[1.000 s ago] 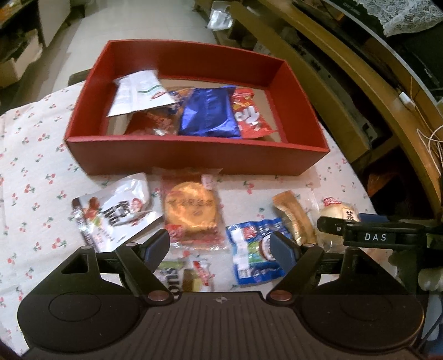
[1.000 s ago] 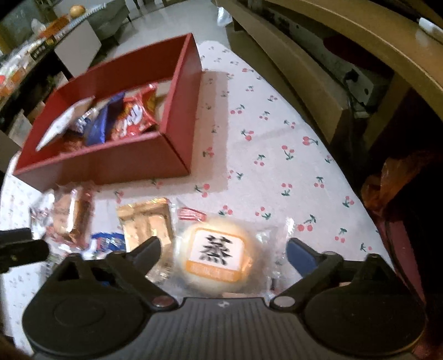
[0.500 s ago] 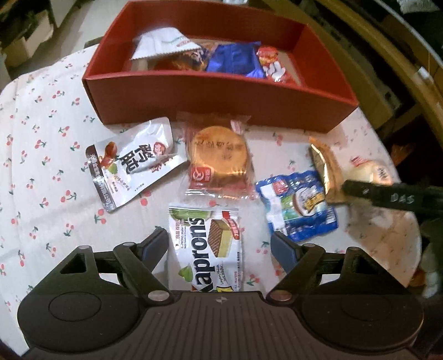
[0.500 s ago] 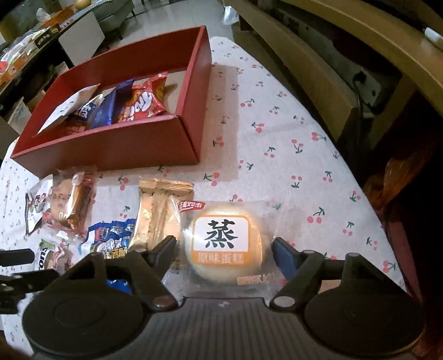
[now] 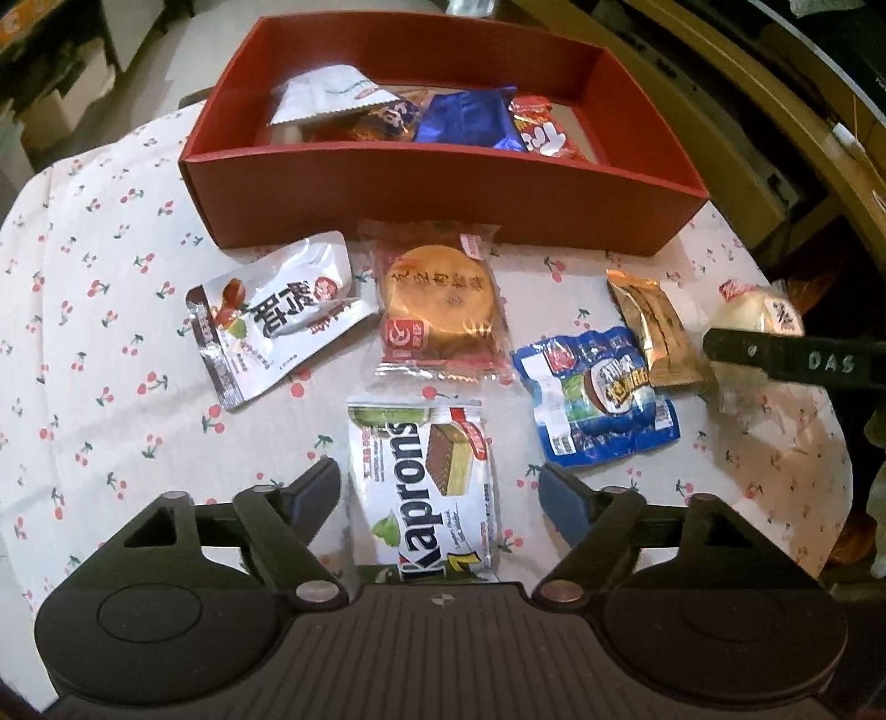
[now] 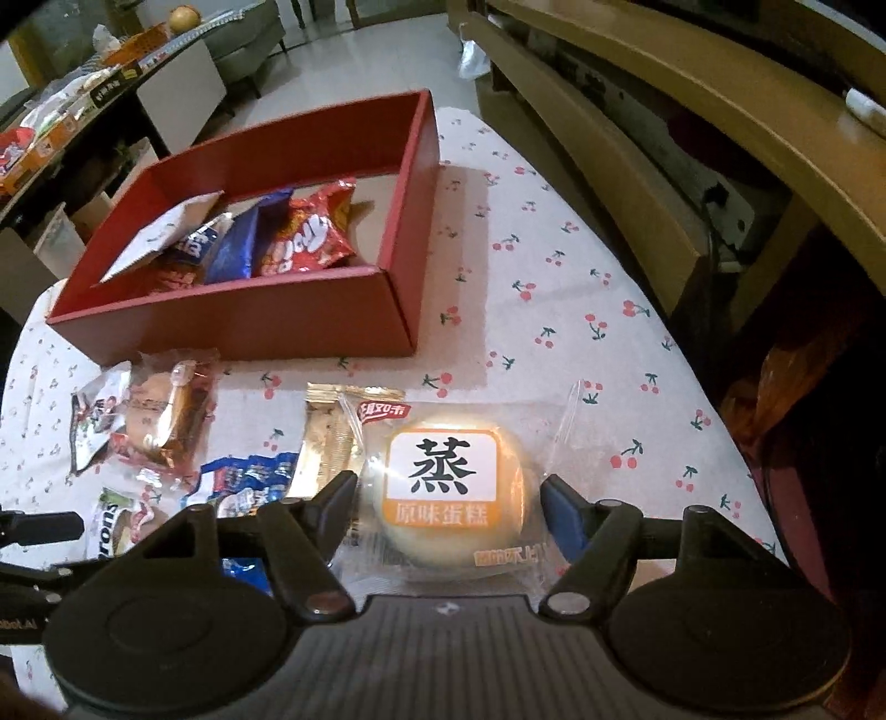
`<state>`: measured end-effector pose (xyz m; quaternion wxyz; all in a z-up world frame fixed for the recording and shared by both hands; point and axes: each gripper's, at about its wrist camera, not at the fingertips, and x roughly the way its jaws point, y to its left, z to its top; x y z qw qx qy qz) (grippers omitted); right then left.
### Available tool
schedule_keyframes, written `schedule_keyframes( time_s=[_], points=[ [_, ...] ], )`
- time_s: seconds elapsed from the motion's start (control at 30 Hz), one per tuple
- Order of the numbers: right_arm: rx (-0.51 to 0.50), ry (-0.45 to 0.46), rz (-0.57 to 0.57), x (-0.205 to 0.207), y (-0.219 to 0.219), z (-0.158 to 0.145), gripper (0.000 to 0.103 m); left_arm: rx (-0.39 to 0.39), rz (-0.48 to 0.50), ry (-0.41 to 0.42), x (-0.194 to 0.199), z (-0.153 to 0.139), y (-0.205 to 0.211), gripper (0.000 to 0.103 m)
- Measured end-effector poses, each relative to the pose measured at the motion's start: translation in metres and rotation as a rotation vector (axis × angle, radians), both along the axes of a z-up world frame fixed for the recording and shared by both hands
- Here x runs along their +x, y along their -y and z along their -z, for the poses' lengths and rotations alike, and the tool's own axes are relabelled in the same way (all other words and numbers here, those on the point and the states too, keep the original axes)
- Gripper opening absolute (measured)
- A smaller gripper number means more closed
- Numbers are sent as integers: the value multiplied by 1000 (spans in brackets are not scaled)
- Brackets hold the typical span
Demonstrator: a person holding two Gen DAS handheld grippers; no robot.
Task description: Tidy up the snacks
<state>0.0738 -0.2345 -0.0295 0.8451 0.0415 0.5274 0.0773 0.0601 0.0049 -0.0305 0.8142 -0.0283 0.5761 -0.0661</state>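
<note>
A white cloth printed with small red cherries (image 6: 559,288) was spread over the table ahead of the tools. Beyond its far edge a pale tiled floor (image 6: 354,61) was seen. To the right of both tools, curved wooden furniture (image 6: 653,94) was ranged alongside the table. Far ahead and to the left of the right-hand tool, a grey sofa (image 6: 243,33) and a dark, cluttered counter (image 6: 83,105) were made out.
</note>
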Motion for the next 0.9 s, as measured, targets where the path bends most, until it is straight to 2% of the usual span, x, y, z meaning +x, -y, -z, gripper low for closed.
schedule_keyframes(
  time_s=[0.13, 0.17, 0.23, 0.27, 0.3, 0.5, 0.9],
  points=[
    [26, 28, -7, -5, -3, -11, 84, 43, -10, -49, -1, 15, 1, 87],
    [34, 34, -14, -6, -5, -13, 84, 57, -17, -40, -1, 16, 1, 86],
    [44, 40, -28, -7, -9, -17, 84, 69, -17, -26, -2, 13, 1, 77],
    [49, 44, -35, -8, -12, -19, 84, 59, -19, -20, -2, 11, 0, 68],
    [51, 49, -41, -9, -13, -20, 84, 49, -21, -19, -1, 11, 1, 66],
    [47, 60, -56, -14, -19, -23, 84, 39, 5, 3, -4, 4, 7, 65],
    [20, 72, -121, -25, -41, -25, 84, -23, -11, 67, -1, -20, 4, 65]
  ],
)
